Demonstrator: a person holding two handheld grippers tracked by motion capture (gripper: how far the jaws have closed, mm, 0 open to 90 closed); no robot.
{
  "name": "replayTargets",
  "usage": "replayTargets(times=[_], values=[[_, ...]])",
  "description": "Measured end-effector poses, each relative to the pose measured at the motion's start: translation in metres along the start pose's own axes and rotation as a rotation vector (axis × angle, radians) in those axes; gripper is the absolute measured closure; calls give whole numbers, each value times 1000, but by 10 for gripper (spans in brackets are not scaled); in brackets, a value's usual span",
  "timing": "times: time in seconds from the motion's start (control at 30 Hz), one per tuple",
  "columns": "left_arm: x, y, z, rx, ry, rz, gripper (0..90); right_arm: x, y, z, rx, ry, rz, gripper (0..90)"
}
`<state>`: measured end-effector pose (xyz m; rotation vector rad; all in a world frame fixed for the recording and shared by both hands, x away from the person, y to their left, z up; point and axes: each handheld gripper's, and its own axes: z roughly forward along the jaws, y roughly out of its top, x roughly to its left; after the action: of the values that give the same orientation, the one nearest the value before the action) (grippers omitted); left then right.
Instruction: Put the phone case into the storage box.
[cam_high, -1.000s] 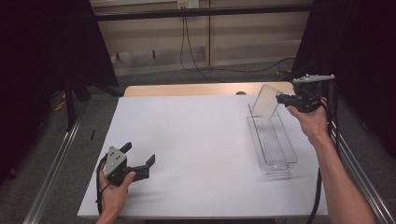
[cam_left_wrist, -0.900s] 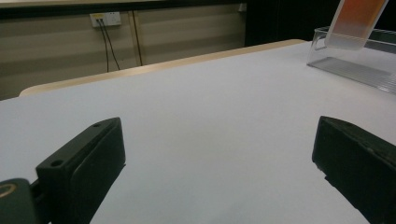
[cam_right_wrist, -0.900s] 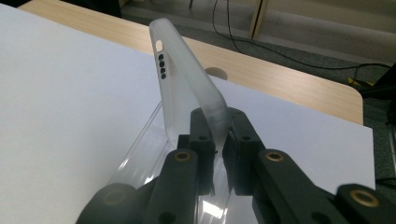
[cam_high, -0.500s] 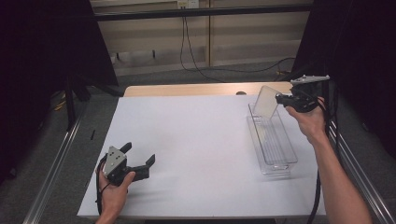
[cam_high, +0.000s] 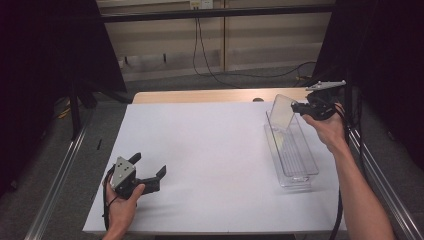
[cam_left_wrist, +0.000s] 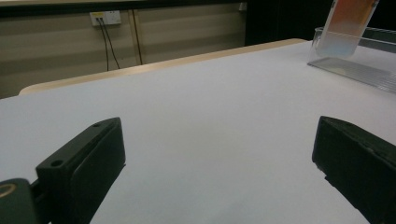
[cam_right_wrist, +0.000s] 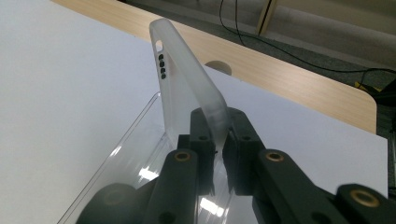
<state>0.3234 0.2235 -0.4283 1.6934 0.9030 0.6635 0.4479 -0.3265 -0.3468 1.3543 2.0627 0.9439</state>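
Left hand-held gripper (cam_high: 150, 176) rests low on the white counter (cam_high: 210, 150) at the near left corner, its jaws standing wide apart with nothing between them, well away from the work. Farther off on the right side, the right hand-held gripper (cam_high: 296, 107) is clamped on the edge of a translucent phone case (cam_right_wrist: 187, 88), which it holds upright and slightly tilted above the far end of a clear plastic tray (cam_high: 292, 150) that lies lengthwise on the counter. The step looks like lowering the case into that tray. To do it well, the case should be lined up with the tray's long axis, so its lower edge clears the walls, then brought down slowly until it touches the floor of the tray before the jaws part. The grip sits on a thin rim, so any twist could make the case slip or flex. The idle gripper could steady the light tray should it slide.
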Motion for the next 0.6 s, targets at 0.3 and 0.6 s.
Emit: replayTargets(times=[0.3,0.6], values=[[0,0,0,3,-7,6,25,-1,-1,5,14,-7,2,832],[0,0,0,3,-3,3,25,2,-1,12,23,-7,-6,833]])
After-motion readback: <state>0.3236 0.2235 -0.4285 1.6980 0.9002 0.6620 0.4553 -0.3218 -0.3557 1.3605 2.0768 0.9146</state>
